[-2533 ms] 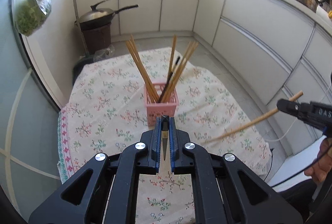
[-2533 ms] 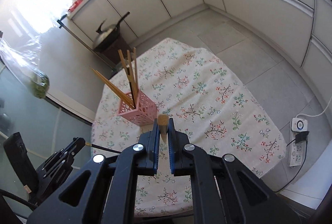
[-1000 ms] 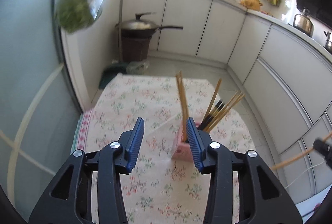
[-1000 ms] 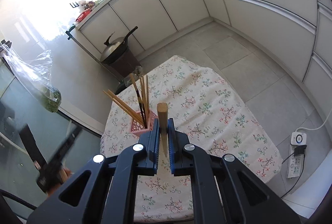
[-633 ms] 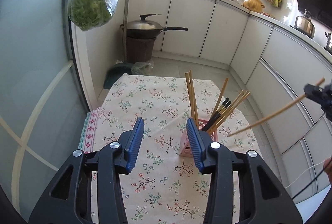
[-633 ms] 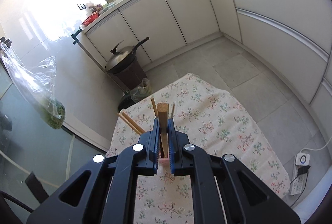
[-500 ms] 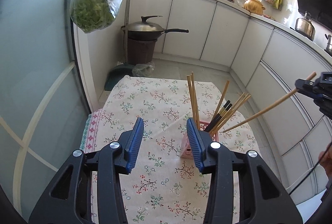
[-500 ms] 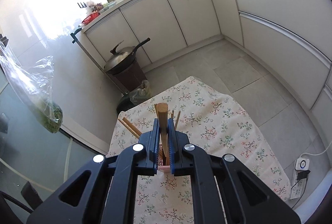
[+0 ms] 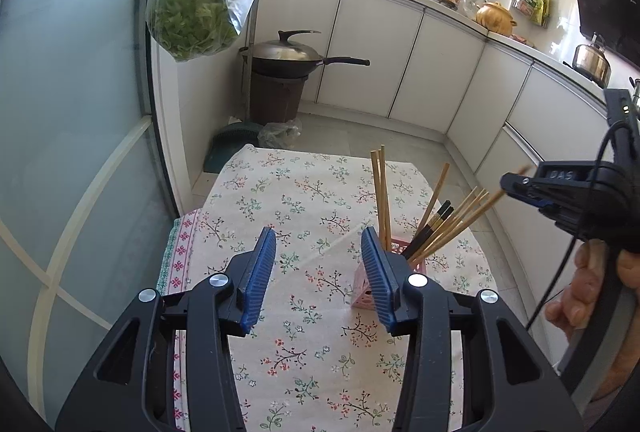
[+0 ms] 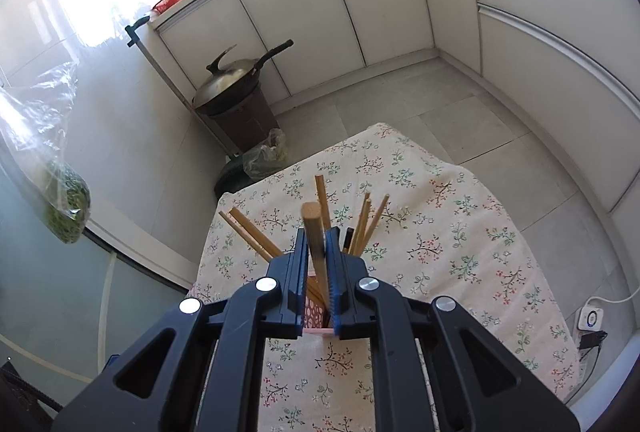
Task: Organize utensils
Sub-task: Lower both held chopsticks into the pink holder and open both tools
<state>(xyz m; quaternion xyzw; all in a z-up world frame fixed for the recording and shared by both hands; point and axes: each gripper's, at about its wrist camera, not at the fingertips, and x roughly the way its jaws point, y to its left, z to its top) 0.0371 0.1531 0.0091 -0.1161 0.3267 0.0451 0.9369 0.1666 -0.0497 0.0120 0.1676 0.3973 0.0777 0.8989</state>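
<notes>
The right tongs (image 10: 317,264), jaws easing apart around a chopstick (image 10: 314,232) above the pink holder (image 9: 366,290), could drop it outside; the left tongs (image 9: 320,272) gape empty.

Our right gripper (image 10: 317,264) hangs over the pink holder (image 10: 316,314), its jaws just beginning to part around the wooden chopstick (image 10: 313,232) that stands between them. We see the other chopsticks (image 10: 366,222) fanning out of the holder on both sides. The floral tablecloth (image 10: 452,256) spreads beneath. Beyond the table, a lidded wok (image 10: 230,76) sits on a dark stand beside white cabinets.
</notes>
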